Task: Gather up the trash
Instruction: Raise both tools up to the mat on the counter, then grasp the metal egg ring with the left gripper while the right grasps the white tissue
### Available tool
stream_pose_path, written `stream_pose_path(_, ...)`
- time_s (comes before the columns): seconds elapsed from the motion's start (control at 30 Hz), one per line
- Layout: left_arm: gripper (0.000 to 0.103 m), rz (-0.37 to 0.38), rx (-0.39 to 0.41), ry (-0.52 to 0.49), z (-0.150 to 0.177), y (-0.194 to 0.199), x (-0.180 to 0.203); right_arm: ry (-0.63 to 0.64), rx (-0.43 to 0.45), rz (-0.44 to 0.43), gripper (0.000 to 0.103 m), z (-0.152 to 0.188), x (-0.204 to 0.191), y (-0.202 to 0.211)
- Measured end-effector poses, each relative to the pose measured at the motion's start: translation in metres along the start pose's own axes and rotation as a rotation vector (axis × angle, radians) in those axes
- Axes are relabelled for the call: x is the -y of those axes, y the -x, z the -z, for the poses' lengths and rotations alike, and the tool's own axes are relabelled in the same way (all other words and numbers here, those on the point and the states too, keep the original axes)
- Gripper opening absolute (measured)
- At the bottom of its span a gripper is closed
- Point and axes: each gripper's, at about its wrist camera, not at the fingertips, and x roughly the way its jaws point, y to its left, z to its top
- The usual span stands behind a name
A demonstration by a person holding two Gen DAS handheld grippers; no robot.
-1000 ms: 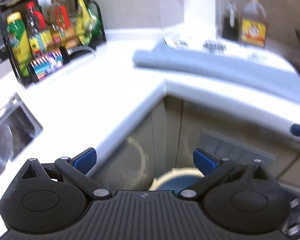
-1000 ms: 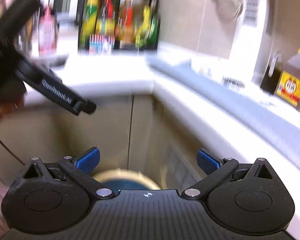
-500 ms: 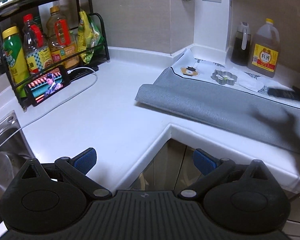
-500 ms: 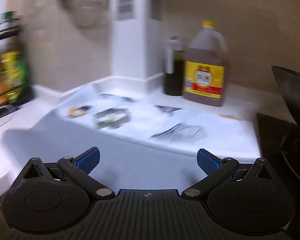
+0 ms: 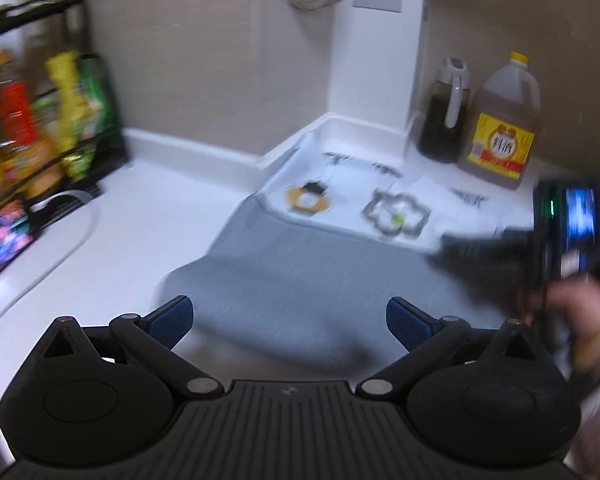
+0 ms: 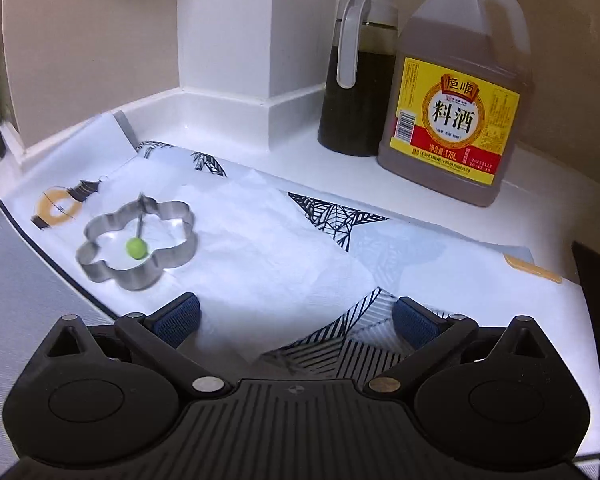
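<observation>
Both grippers, left (image 5: 288, 316) and right (image 6: 296, 316), gape wide and empty; the right hovers over a tissue (image 6: 268, 264) on the mat (image 6: 420, 248) near the counter's back corner

Left wrist looks from farther back toward the counter corner; right wrist sits close, both sharing the flower-shaped metal ring (image 5: 396, 216)

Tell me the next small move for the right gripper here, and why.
Probably ease the right gripper forward and down, then close on the white paper towel. Its jaws are open and empty, and the crumpled sheet lies flat on the patterned mat right ahead, between the fingers' line. It looks like the likeliest trash; the flower-shaped metal ring beside it seems a utensil.
</observation>
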Motion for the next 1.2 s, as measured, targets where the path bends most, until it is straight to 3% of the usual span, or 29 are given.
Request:
stream_pose_path(0.23, 0.103, 0.094, -0.118, 0.094, -0.064, -0.108, 0.036, -0.014, -0.006, -0.028, 0.103, -0.003, 0.003, -0.002)
stream_pose_path(0.33, 0.103, 0.133, -0.155, 0.087, -0.081, -0.145, 0.060, -0.010, -0.006, -0.031, 0.103, -0.004, 0.002, -0.003)
stream_pose_path(0.63, 0.103, 0.193, -0.292, 0.055, -0.084, -0.206, 0.112, -0.016, -0.006, -0.037, 0.103, -0.003, 0.003, -0.005)
stream_pose_path(0.73, 0.100, 0.151, -0.276, 0.042, -0.085, -0.212, 0.113, -0.013, -0.007, -0.034, 0.103, -0.003, 0.002, -0.005)
stream_pose_path(0.77, 0.089, 0.140, -0.270, 0.055, -0.086, -0.212, 0.110, -0.014, -0.006, -0.035, 0.103, -0.003, 0.002, -0.006)
stream_pose_path(1.07, 0.089, 0.066, -0.221, 0.129, -0.091, -0.184, 0.051, -0.015, -0.003, -0.033, 0.103, -0.003, 0.000, -0.006)
stream_pose_path(1.2, 0.089, 0.069, -0.211, 0.145, -0.084, -0.163, 0.025, -0.003, 0.003, -0.076, 0.103, -0.003, -0.002, -0.006)
